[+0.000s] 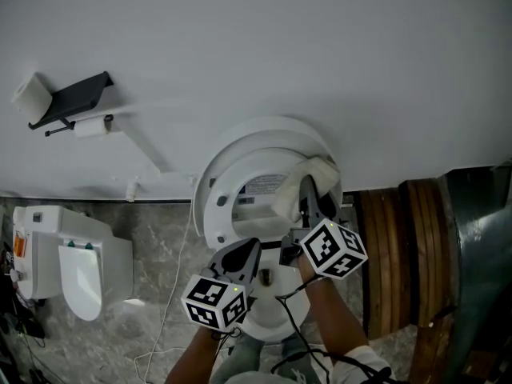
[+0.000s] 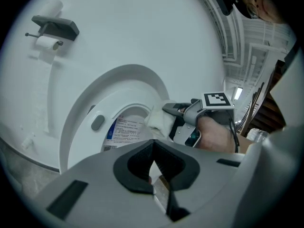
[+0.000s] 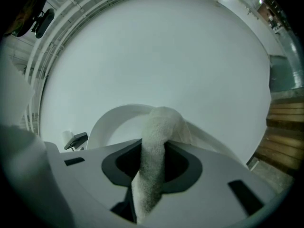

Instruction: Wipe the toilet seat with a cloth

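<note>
Against raised toilet seat, cloth, clamped in right gripper

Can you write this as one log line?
right gripper: shut on cloth | cloth: against raised toilet seat | left gripper: shut, empty

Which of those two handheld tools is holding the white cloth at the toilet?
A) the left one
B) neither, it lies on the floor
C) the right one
C: the right gripper pinches the cloth between its fingers, while the left gripper is shut and empty.
</note>
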The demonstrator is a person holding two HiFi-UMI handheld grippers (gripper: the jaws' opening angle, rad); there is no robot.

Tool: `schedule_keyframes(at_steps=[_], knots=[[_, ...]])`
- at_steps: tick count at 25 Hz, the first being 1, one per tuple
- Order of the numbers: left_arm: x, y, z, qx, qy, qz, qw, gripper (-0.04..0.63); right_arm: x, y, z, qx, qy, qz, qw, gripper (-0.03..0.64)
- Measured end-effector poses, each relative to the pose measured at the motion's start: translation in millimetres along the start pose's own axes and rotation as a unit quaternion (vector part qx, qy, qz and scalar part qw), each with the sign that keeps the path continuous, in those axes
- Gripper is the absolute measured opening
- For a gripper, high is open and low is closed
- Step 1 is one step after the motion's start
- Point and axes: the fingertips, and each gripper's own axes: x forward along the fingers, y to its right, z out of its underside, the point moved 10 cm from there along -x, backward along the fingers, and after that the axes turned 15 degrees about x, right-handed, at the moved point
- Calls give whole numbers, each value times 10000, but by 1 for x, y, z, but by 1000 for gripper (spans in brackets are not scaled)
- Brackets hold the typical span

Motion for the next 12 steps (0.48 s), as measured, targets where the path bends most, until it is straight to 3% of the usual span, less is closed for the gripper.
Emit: schedule_keyframes(at_steps=[6, 12], knots=[[-6, -11, -11, -15, 107, -138, 9998, 9, -6, -10, -5, -90, -33, -117, 9999, 101], [-2, -20, -37, 208, -60, 222, 9995, 11, -30, -22, -17, -302, -221, -317, 9988, 100]])
